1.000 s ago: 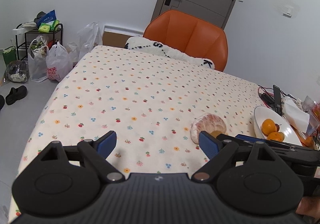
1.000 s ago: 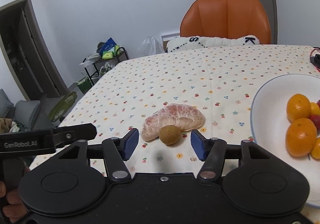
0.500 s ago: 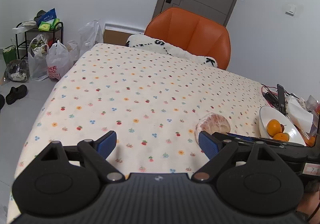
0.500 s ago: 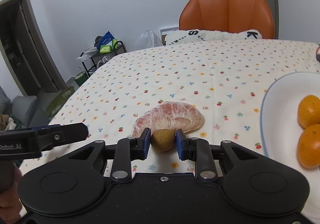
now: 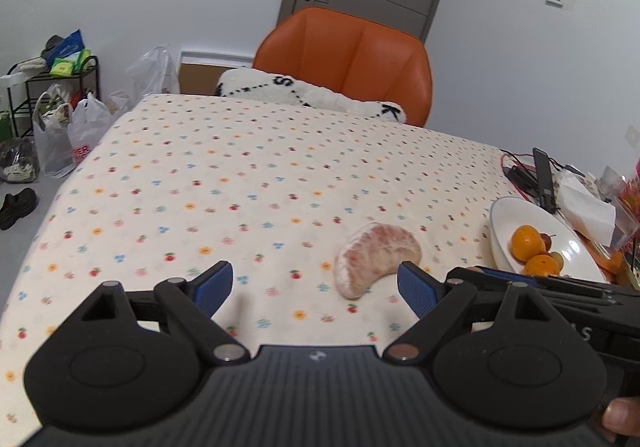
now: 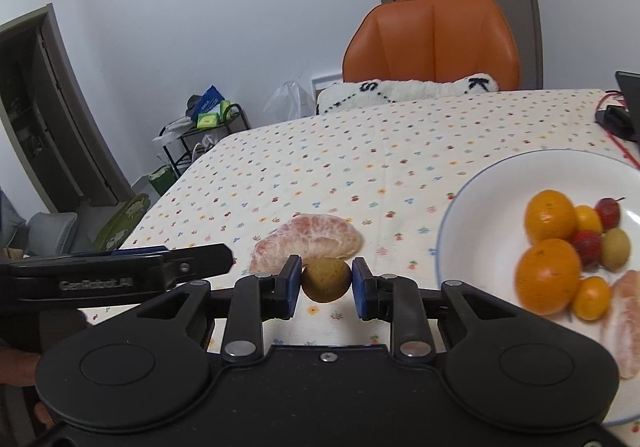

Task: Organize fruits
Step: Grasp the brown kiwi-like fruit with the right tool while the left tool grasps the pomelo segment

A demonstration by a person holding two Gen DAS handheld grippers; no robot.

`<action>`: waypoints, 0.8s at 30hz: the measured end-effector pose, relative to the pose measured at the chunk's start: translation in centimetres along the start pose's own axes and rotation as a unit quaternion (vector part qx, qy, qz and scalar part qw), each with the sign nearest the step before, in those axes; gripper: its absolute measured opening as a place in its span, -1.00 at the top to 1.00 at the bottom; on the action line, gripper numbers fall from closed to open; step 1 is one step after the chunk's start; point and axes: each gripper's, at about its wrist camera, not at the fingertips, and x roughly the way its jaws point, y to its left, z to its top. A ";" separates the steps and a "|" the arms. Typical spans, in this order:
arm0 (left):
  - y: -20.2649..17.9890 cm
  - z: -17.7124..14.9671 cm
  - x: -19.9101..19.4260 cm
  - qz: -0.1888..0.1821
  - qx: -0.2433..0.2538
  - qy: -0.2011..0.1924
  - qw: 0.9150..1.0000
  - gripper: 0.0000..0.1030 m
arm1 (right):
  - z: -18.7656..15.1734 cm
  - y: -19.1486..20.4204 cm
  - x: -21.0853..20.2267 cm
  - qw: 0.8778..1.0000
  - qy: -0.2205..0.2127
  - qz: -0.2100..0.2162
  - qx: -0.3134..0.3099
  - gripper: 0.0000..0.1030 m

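Writing legible: "GenRobot.AI" on the side of my left gripper (image 6: 120,279), seen from the right wrist view; black letters "S" and "K" on the white fleece cushion (image 6: 408,89) at the table's far edge; red print on a plastic bag (image 5: 82,151) on the floor, too cut off to read.

Right gripper (image 6: 326,281): blue pads closed against both sides of a small round brown fruit (image 6: 326,279), possibly a longan, held just above the flowered tablecloth (image 5: 240,183).

Left gripper (image 5: 316,281): jaws spread wide, holding nothing.

Peeled pomelo segment (image 6: 308,237): lies on the cloth right behind the held fruit; in the left view it sits just ahead of the right-hand pad.

White plate (image 6: 472,247): to my right, carrying two oranges (image 6: 550,215), smaller orange fruits, red fruits, a brown one and another pomelo piece.

Orange chair (image 5: 352,59): behind the table.
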 end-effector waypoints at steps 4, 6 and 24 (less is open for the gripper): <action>-0.8 0.1 0.5 -0.005 0.009 0.001 1.000 -0.72 | 0.1 -0.5 -0.9 1.000 -0.007 -0.006 0.001 0.51; -1.1 0.2 0.9 -0.007 0.013 0.002 1.000 -0.72 | 0.1 -0.8 -1.2 1.000 -0.009 -0.009 0.002 0.51; -3.8 0.0 5.6 -0.002 0.067 0.034 0.997 -0.72 | 0.1 -2.2 -3.2 0.999 -0.024 -0.025 0.011 0.51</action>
